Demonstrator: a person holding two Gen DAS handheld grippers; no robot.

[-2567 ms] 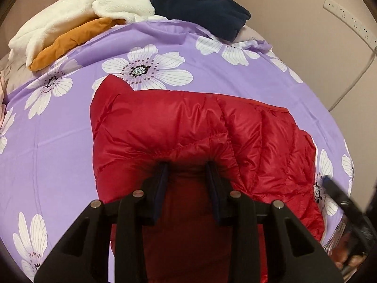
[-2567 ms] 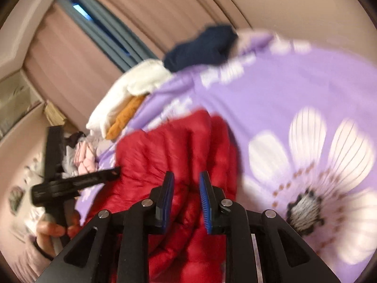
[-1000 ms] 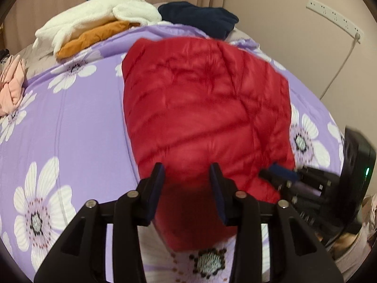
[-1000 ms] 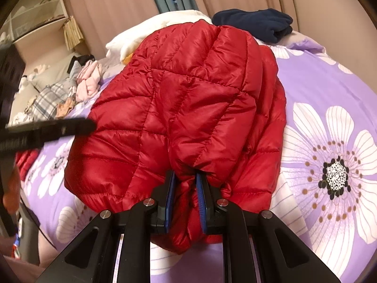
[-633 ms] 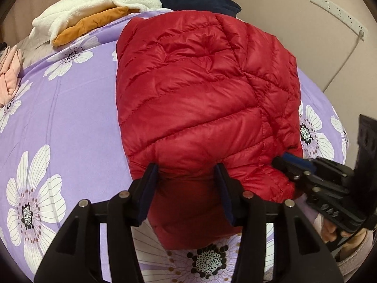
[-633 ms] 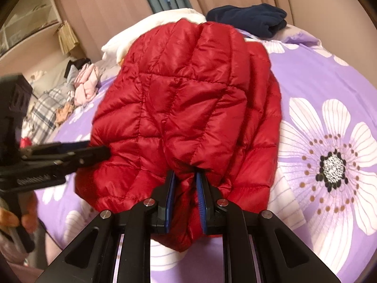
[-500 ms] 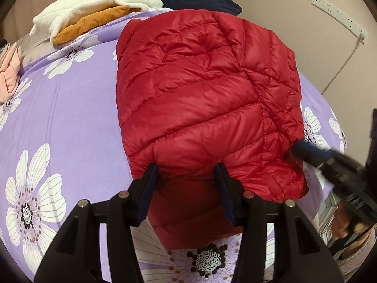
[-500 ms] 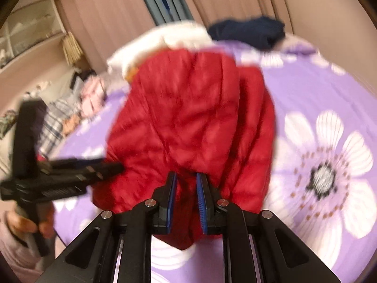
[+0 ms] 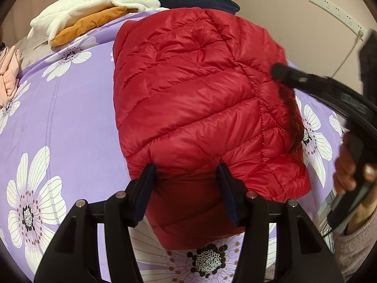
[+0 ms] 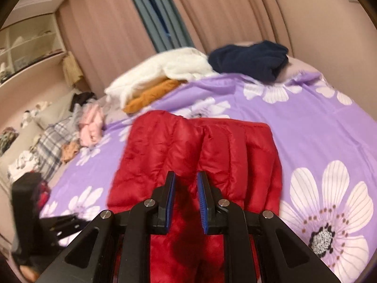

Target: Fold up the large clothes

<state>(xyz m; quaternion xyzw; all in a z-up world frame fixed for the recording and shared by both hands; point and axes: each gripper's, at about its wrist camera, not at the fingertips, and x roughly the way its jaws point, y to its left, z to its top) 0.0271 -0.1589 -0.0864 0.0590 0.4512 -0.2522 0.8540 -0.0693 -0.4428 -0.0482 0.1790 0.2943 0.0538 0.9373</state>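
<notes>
Between the fingers of the left gripper [image 9: 186, 172] sits the near edge of the red puffy jacket [image 9: 200, 99]. Those fingers are spreading apart. The dark pads stand at each side of the fold, and I cannot tell if they are touching the cloth.

Over on the other side, the right gripper [image 10: 186, 181] has its blue-lined fingers close together, with only a thin gap. A bunched-up bit of the red jacket's edge goes into that gap, and it looks pinched there. This picture is a bit blurry. In the left camera's view, the right gripper shows as a dark blurred bar over the jacket's right side, with a hand [image 9: 351, 165] wrapped around its handle and a sleeve [image 9: 353, 243] below it.

The jacket lies folded on the purple bedspread with big white flowers [image 9: 59, 122]. It is a thick, lumpy bundle, with a bottom layer sticking out toward the left gripper.

Farther back on the bed is a white fluffy garment [image 9: 94, 7] on top of an orange one [image 9: 92, 24]. A dark blue garment [image 9: 200, 0] lies just beside them. Pink clothes [image 10: 90, 123] and a plaid cloth [image 10: 54, 146] sit at the bed's far left side. Behind the bed hang pinkish curtains [image 10: 212, 11].
</notes>
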